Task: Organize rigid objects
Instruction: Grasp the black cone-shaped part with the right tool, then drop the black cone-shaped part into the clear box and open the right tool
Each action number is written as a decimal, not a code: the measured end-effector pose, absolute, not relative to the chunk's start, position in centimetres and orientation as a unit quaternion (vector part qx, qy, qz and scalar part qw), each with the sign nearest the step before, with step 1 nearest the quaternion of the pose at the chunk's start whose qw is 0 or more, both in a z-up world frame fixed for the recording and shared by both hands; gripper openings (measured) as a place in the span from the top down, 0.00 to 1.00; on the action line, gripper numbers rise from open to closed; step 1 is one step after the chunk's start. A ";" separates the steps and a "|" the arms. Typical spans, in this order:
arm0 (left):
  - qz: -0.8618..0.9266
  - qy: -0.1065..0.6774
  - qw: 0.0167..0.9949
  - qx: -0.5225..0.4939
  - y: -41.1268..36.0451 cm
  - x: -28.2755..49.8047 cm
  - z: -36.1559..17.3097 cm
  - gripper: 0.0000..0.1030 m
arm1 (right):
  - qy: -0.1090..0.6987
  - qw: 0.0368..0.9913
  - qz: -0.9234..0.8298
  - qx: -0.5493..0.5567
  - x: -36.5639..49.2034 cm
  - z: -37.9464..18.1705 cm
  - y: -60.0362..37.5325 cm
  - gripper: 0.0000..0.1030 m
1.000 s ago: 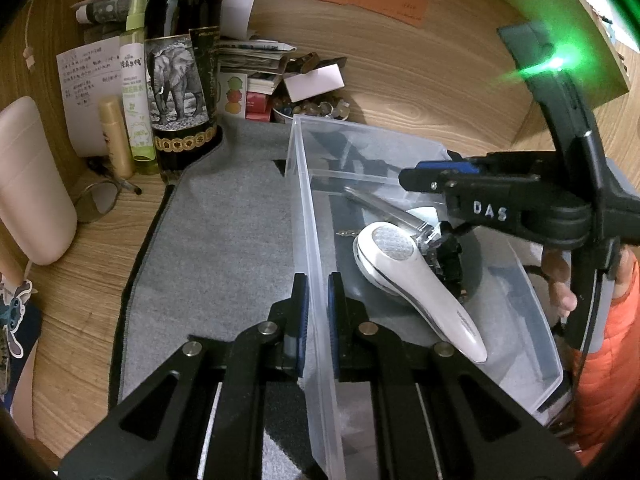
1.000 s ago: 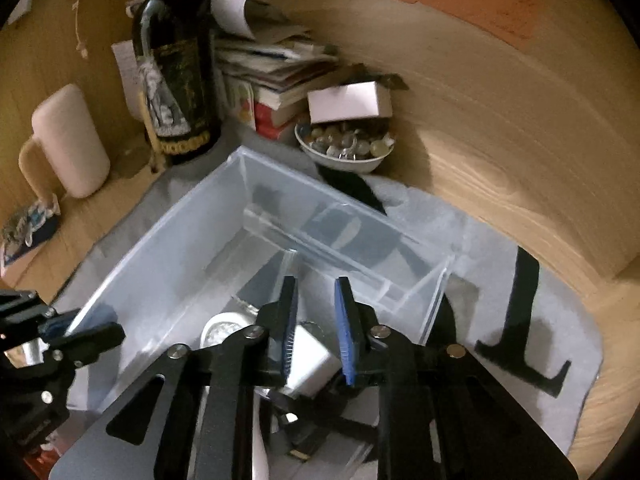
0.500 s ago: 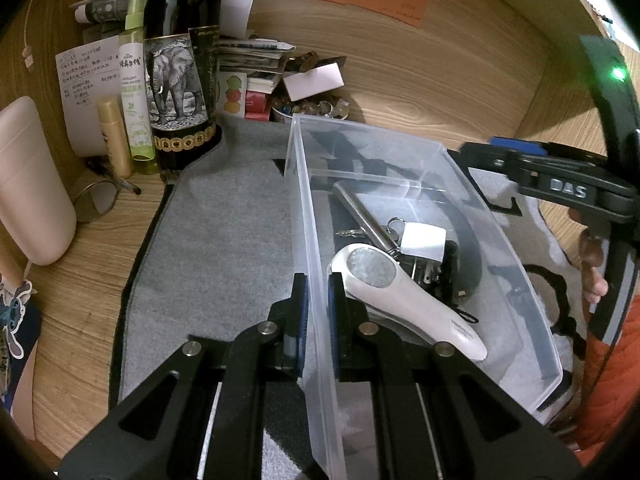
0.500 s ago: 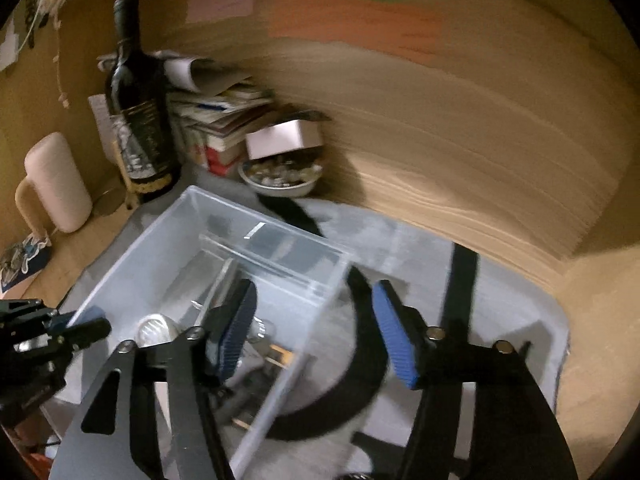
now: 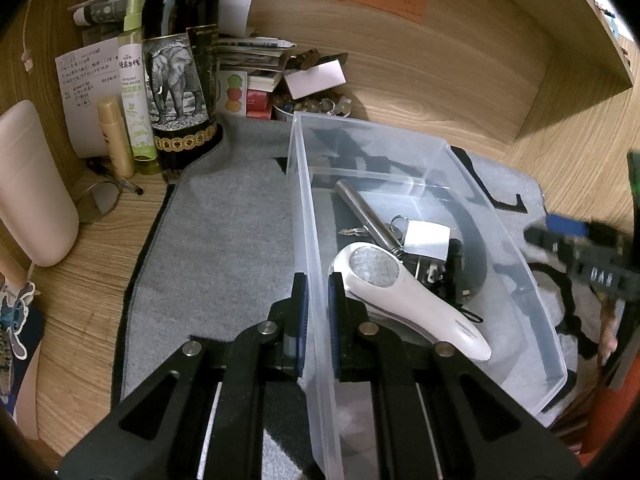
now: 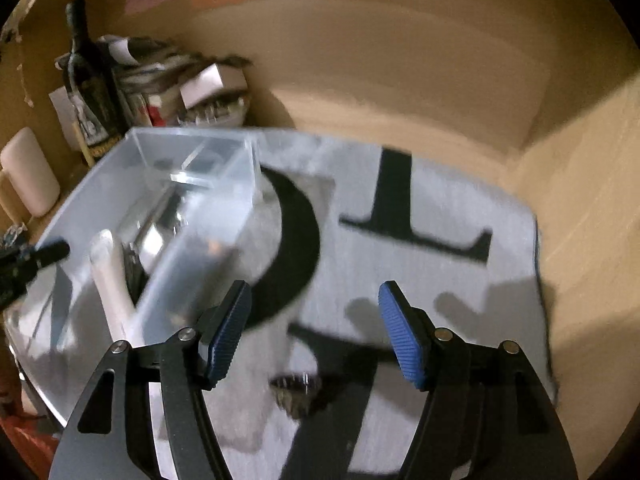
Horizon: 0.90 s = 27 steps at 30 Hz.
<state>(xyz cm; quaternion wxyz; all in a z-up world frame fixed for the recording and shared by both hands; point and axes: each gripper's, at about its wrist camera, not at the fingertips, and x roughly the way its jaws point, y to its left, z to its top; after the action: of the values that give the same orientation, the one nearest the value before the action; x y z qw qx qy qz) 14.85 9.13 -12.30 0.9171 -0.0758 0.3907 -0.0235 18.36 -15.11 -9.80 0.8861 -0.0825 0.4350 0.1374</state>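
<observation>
Left gripper (image 5: 317,294) fingers nearly closed; right gripper (image 6: 315,330) fingers spread, empty.

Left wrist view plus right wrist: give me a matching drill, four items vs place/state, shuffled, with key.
Items:
1. left gripper
2. right gripper
3. white handheld device
4. wine bottle

Places/states:
A. lying inside the clear bin, beside a metal tube and a padlock
B. standing off the grey mat, by the back wall
C. shut on the bin's near wall
D. open, empty, over the mat outside the bin

Pairs: 1-C, 2-D, 3-A, 4-B
</observation>
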 end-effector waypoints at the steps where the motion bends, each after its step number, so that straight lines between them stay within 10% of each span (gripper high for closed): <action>1: -0.023 0.391 0.917 -0.076 9.1 14.8 -12.3 0.92 | 0.441 0.884 0.133 -0.075 18.0 -10.3 -15.4 0.39; 9: -0.024 0.393 0.916 -0.074 9.2 14.7 -12.3 0.92 | 0.479 0.870 0.115 -0.034 15.9 -13.5 -17.1 0.40; 13: -0.024 0.393 0.916 -0.075 9.2 14.7 -12.3 0.92 | 0.481 0.867 0.123 -0.037 15.5 -13.9 -16.8 0.70; 27: -0.022 0.393 0.916 -0.074 9.2 14.7 -12.3 0.92 | 0.402 0.905 0.134 -0.036 16.0 -9.4 -15.8 0.71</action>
<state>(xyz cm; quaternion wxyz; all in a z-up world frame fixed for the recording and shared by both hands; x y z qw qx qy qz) 14.70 9.25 -12.31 0.9163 -0.0740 0.3929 -0.0223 16.03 -15.77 -9.39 0.9052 -0.0361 0.4017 0.1336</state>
